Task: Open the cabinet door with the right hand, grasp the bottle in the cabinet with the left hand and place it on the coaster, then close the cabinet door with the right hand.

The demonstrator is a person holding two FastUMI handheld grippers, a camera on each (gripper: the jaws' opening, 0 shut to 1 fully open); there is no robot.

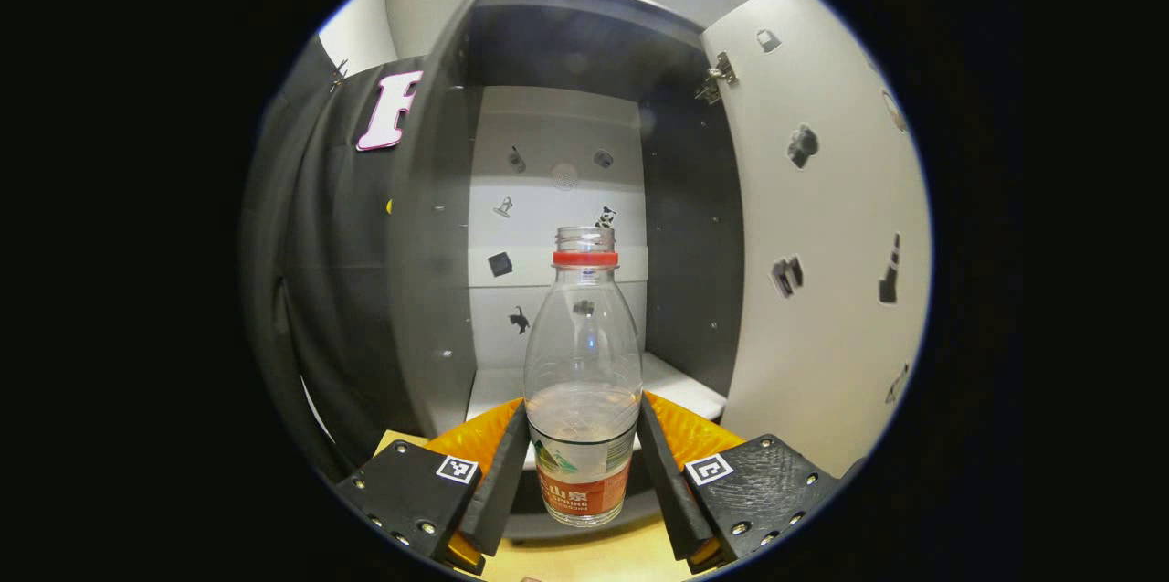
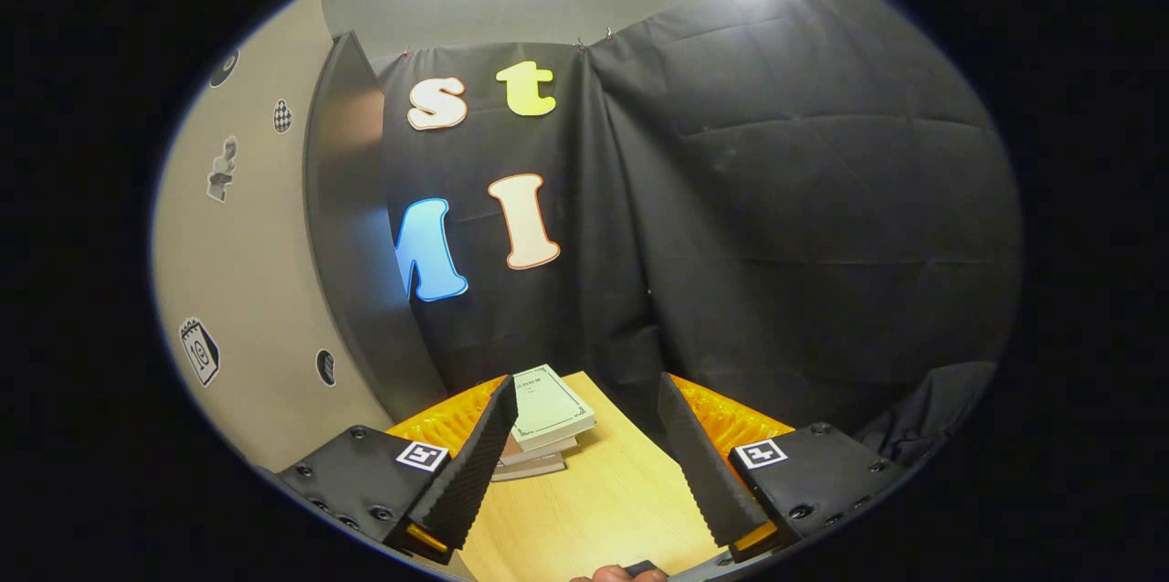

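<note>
The left gripper (image 1: 583, 463) holds the bottle (image 1: 583, 381) between its two fingers, both pressing on the labelled lower body. The bottle stands upright, uncapped, with a little liquid at about finger height. Its base appears clear of the counter (image 1: 584, 559) just below, at the cabinet's front edge; whether it is lifted cannot be told for certain.

Step in hand, by judgement: carry the bottle to the coaster. Keep the bottle vertical, since the open neck will spill if tilted. Keep the grip low and firm; the smooth body may slip. Withdraw straight back before turning aside.

Beyond the bottle lies the cabinet (image 1: 557, 198) interior, with its shelf floor directly ahead. The door (image 1: 822, 226) stands open to the right of the gripper and close beside the travel path; avoid swinging the bottle into it.

The right gripper (image 2: 584, 463) is wide and holds nothing. Just ahead of its fingers, left of centre, a stack of books (image 2: 546, 422) lies on the counter. The door edge rises farther left.
</note>
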